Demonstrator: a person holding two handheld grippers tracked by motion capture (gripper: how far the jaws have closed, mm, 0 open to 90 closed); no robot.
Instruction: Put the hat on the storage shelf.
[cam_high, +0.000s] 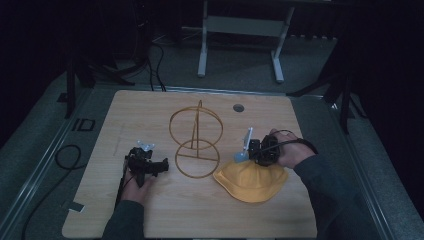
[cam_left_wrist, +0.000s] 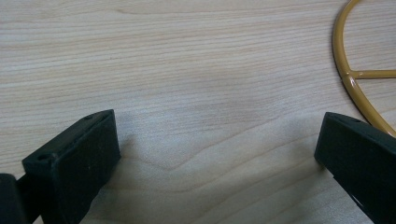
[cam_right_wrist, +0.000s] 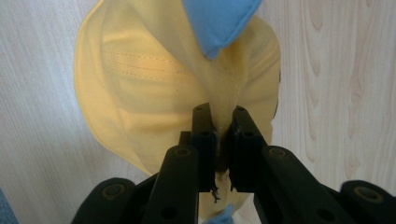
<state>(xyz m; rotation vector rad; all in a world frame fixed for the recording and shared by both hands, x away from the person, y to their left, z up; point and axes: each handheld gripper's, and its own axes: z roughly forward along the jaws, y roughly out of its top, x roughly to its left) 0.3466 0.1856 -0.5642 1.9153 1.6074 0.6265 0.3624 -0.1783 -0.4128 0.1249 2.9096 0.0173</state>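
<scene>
Left gripper (cam_high: 161, 167) is parked low on the table (cam_high: 150, 215), jaws spread wide, nothing between them; bare wood is seen between the pads in the left gripper view. It sits just left of the wire hat stand (cam_high: 196, 145), near the base ring (cam_left_wrist: 355, 84).

The stand is upright at table centre: round base, vertical post, hoop on top. Nothing is hung on it yet.

The yellow hat (cam_high: 251, 180) lies on the table just right of the stand base, mostly flat. A fold of its fabric is clamped in the right gripper (cam_high: 248, 156), jaws nearly closed on a thin pinch near the blue trim (cam_right_wrist: 217, 21).

Risks, as judged:
- Only a small bunch of cloth is held; slip-out is likely once the hat's full weight is lifted.
- The hat will hang limp from one point, so the crown opening may not be presented to the hoop.
- The stand looks light; it could be tipped or dragged if the brim is snagged on the wire. It is not braced by the left gripper.
</scene>
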